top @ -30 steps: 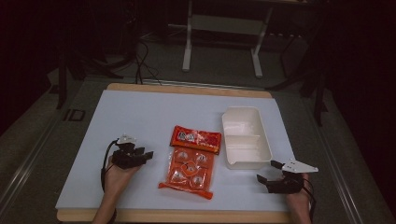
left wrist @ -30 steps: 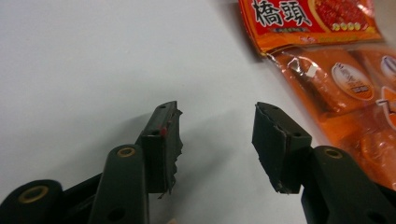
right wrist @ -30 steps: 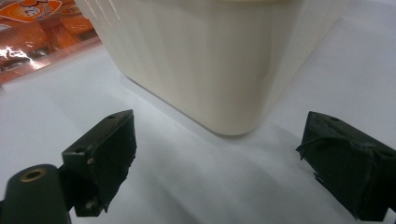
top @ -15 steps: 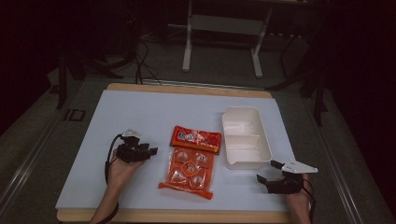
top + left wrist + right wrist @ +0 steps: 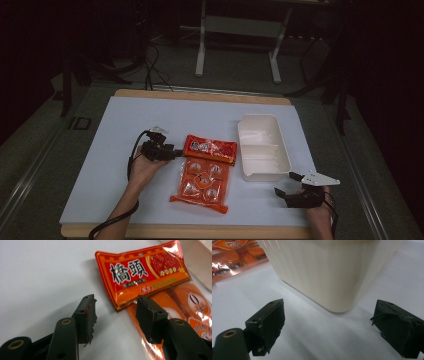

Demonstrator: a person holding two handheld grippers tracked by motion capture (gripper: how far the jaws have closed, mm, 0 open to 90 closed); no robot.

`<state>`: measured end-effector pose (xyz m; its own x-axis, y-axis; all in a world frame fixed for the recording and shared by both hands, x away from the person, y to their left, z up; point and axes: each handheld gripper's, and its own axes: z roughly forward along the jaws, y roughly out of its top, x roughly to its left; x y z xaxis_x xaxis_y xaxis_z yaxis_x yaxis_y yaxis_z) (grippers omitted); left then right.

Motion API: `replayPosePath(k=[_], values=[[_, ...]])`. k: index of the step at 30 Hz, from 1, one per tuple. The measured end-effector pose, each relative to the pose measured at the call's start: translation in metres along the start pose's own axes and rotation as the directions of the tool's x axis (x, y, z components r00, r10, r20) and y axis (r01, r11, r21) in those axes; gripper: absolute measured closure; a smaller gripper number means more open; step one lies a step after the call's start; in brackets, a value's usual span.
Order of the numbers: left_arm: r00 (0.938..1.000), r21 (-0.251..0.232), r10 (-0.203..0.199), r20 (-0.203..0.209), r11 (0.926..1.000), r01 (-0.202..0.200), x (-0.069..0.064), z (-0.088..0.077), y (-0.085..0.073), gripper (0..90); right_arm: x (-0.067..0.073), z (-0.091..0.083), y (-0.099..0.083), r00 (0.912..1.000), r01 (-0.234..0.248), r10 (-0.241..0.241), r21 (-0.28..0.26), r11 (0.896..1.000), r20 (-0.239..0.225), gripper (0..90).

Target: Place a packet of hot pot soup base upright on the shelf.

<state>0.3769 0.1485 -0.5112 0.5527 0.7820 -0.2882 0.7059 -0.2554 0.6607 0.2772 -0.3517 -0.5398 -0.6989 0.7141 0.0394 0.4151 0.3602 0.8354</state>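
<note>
Snack packet (image 5: 204, 172) mid-table, white divided tray (image 5: 262, 147) just beside.
L gripper (image 5: 115, 308) spread at packet's corner; R gripper (image 5: 328, 323) spread near tray corner.

Dim lab: covered table (image 5: 125, 130), cables (image 5: 150, 65)

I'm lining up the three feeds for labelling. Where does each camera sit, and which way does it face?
High view: above the person's side, looking forward and down on the table; both forearms and tongs show.
Left gripper view: rides the left tongs, open, facing the orange snack packet.
Right gripper view: rides the right tongs, open, facing the white container corner.
Shared: both gripper views catch the packet and container.
</note>
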Motion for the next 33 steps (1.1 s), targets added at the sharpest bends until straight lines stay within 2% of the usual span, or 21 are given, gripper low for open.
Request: replayPosePath(k=[13, 15, 18, 22, 27, 30, 33], values=[[0.9996, 0.065, 0.019, -0.019, 0.9977, -0.017, 0.003, 0.028, 0.023, 51.5, 0.0, 0.0, 0.0, 1.0, 0.002, -0.002, 0.003, 1.0, -0.009, 10.5], [0.9994, 0.064, 0.01, -0.034, 0.9979, -0.008, 0.004, 0.032, 0.025, 51.9, 0.0, 0.0, 0.0, 0.9999, 0.002, -0.002, 0.004, 1.0, -0.01, 10.5], [0.9996, 0.069, -0.01, -0.026, 0.9976, 0.012, 0.008, 0.038, 0.026, 51.9, 0.0, 0.0, 0.0, 0.9999, 0.003, -0.003, 0.003, 1.0, -0.01, 10.5], [0.9998, 0.083, -0.021, 0.001, 0.9963, 0.021, 0.01, 0.047, 0.026, 51.8, -0.001, 0.0, 0.0, 0.9999, 0.002, -0.002, 0.003, 1.0, -0.011, 10.5], [0.9996, 0.074, -0.023, 0.017, 0.997, 0.021, 0.007, 0.052, 0.027, 52.2, -0.001, 0.0, 0.0, 0.9999, 0.002, -0.002, 0.004, 1.0, -0.013, 10.5], [0.9983, 0.082, -0.009, 0.057, 0.9966, 0.005, 0.004, 0.052, 0.026, 56.1, 0.0, 0.0, 0.0, 0.9999, 0.003, -0.003, 0.003, 1.0, -0.012, 10.5], [0.9953, 0.057, 0.006, 0.096, 0.9983, -0.011, 0.002, 0.047, 0.023, 64.1, -0.001, 0.0, 0.0, 0.9999, 0.003, -0.003, 0.003, 1.0, -0.013, 10.5]])
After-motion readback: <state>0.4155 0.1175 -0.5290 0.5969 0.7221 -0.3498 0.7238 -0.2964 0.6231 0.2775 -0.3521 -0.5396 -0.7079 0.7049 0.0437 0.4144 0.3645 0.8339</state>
